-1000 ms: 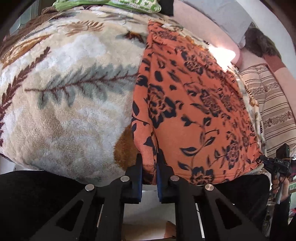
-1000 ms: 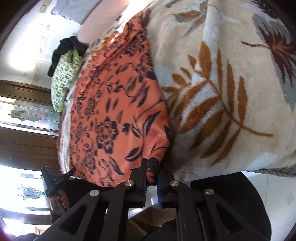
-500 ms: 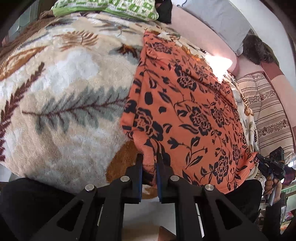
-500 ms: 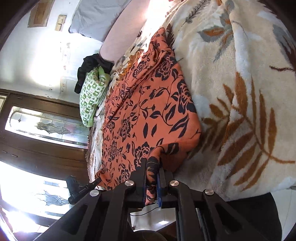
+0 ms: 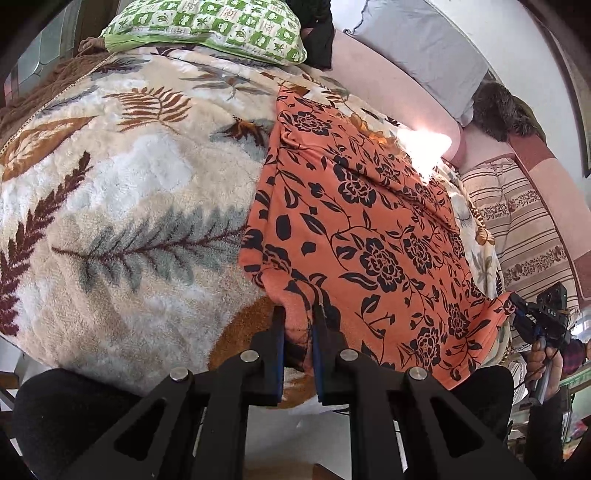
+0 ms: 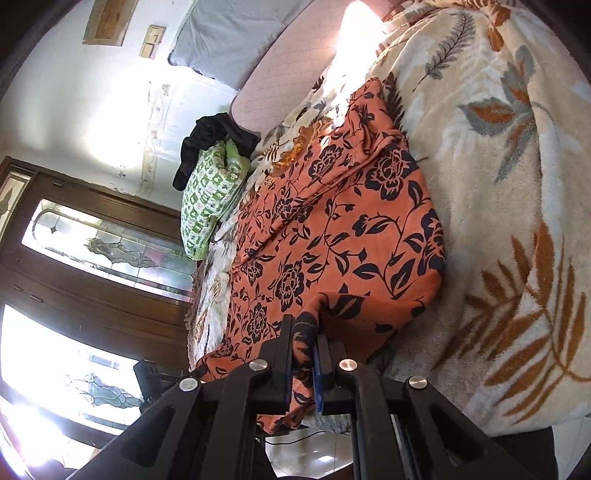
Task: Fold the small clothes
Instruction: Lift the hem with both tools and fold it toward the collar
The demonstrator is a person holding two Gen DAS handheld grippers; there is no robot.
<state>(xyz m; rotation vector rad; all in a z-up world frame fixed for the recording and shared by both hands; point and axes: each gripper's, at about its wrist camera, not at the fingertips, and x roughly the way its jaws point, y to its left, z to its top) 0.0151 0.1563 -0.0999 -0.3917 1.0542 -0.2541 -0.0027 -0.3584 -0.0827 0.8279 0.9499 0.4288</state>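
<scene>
Orange floral garment (image 5: 369, 229) is spread flat on the leaf-patterned blanket (image 5: 122, 206) of the bed, its near edge at the bed's front. One near corner is pinched between the narrow-set fingers of the left gripper (image 5: 298, 332), the other corner likewise clamped in the right gripper (image 6: 305, 354), each with cloth bunched between the pads. Step judged: start of a fold with the near hem gripped; next, both corners would need to be lifted evenly and carried toward the far edge, near the green pillow (image 5: 207, 26), kept level so the cloth is not skewed.
</scene>
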